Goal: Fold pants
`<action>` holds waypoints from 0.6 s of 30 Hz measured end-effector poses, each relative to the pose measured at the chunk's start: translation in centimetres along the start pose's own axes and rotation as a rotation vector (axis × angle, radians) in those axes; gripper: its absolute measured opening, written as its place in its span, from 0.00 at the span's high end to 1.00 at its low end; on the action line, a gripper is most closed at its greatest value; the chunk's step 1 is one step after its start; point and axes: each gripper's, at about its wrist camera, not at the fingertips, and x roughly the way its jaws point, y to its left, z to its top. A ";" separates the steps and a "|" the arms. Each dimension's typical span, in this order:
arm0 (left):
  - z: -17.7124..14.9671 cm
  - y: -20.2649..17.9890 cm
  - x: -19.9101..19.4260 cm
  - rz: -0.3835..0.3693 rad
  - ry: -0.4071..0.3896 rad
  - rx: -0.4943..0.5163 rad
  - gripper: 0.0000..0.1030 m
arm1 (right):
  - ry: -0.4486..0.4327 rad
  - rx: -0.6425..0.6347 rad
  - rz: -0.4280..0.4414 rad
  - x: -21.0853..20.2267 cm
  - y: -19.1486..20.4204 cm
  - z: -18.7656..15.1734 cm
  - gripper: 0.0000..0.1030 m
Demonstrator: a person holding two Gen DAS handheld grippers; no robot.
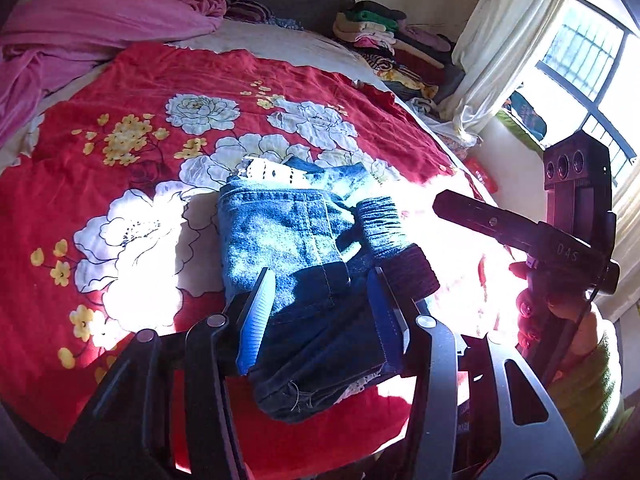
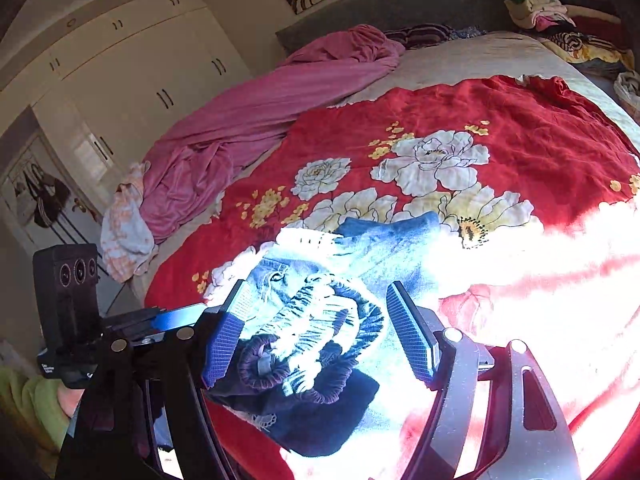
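Observation:
Blue denim pants [image 1: 288, 240] lie folded into a compact bundle on the red floral bedspread [image 1: 140, 92], with ribbed cuffs [image 1: 384, 224] on their right side. My left gripper [image 1: 320, 284] is open and hovers just above the near end of the bundle, one blue-padded finger on each side. In the right wrist view the pants [image 2: 320, 320] lie under my right gripper [image 2: 316, 312], which is open, its fingers on either side of the gathered cuffs [image 2: 320, 340]. The right gripper also shows in the left wrist view [image 1: 436, 202] at the right; from there I cannot tell how its jaws stand.
A crumpled pink blanket [image 1: 92, 28] lies at the bed's far left. A pile of folded clothes [image 1: 392, 40] sits at the far right corner by a curtain and window. White wardrobes [image 2: 132, 64] stand to the left of the bed. Strong sunlight washes out the bedspread's near right part.

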 end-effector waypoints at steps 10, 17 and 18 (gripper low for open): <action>-4.9 -0.4 2.5 0.009 0.098 0.052 0.74 | 0.176 -0.007 -0.113 2.8 -0.9 -5.3 0.33; -4.5 -0.4 1.8 0.012 0.094 0.037 0.74 | 0.083 -0.027 -0.125 0.1 0.8 -2.6 0.30; -4.5 -0.4 1.7 0.013 0.093 0.037 0.74 | 0.068 -0.038 -0.131 -0.2 1.2 -1.9 0.30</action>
